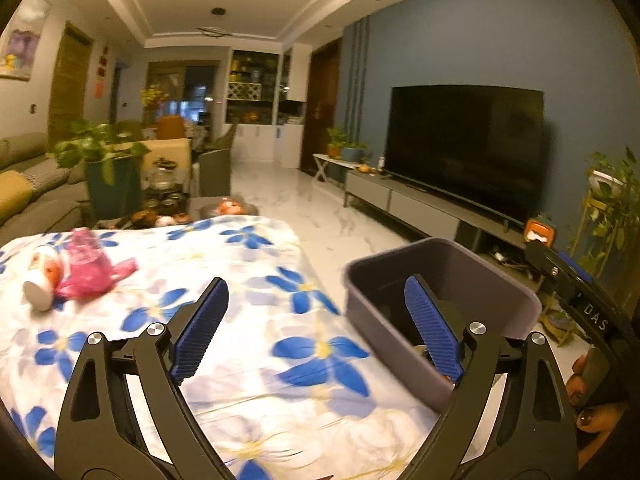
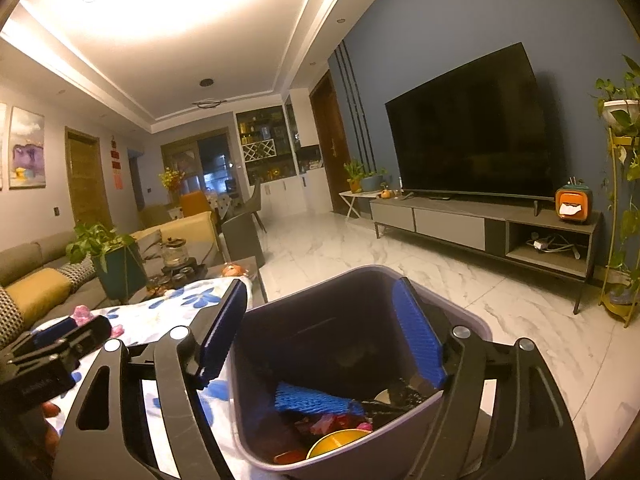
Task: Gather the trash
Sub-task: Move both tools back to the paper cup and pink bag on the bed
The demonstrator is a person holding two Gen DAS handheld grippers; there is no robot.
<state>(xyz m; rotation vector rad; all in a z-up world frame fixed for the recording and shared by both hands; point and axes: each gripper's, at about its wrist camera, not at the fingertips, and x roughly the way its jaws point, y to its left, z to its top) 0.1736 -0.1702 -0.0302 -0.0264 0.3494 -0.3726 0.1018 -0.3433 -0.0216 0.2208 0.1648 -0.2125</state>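
In the left wrist view my left gripper (image 1: 318, 320) is open and empty above a table with a blue-flowered cloth (image 1: 248, 364). Far to its left on the cloth lie a crumpled pink plastic bag (image 1: 90, 270) and a white bottle (image 1: 40, 280) on its side. A grey-purple bin (image 1: 444, 280) sits at the table's right edge. In the right wrist view my right gripper (image 2: 320, 332) is open and empty over the bin (image 2: 256, 420), with its left finger outside the bin's left wall and its right finger over the inside. The bin holds a blue foam net (image 2: 316, 402), a yellow lid (image 2: 336, 440) and wrappers.
A planter (image 1: 112, 184), a glass jar and small ornaments crowd the table's far end. A sofa (image 1: 28, 200) lies to the left. A TV (image 1: 464, 148) on a low cabinet stands to the right across a marble floor (image 1: 320, 208). A hand (image 1: 596, 396) grips the right tool.
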